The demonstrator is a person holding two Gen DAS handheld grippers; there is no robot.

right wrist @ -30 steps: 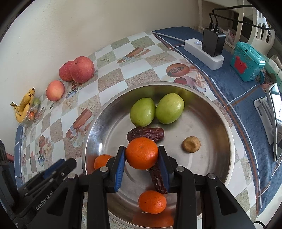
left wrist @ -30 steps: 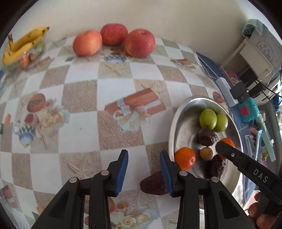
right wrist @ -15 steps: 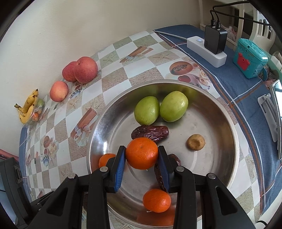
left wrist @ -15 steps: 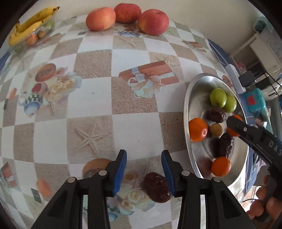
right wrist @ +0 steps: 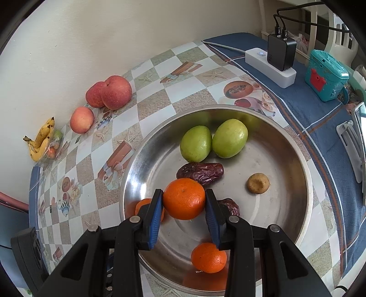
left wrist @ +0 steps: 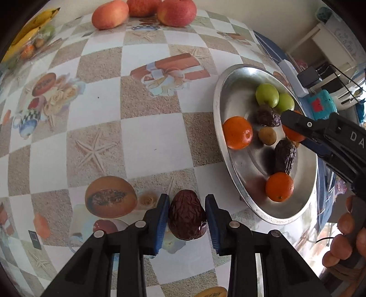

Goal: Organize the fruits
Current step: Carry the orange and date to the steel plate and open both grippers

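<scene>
Apples (left wrist: pixel 146 11) cut off by frame edge

The left gripper (left wrist: pixel 187 217) points steeply down, its 2 blue pads having just closed in on a date (left wrist: pixel 187 214) that sits between them. The right gripper (right wrist: pixel 184 206), also angled down, clamps an orange (right wrist: pixel 184 198); fingers (left wrist: pixel 343 237) wrap its handle.

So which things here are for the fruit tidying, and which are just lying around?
For the job:
- dried date between the left gripper's jaws, which have just been closing
- orange held in the right gripper
- metal bowl with green fruits
- apples, bananas

Lying about:
- power strip
- teal box
</scene>
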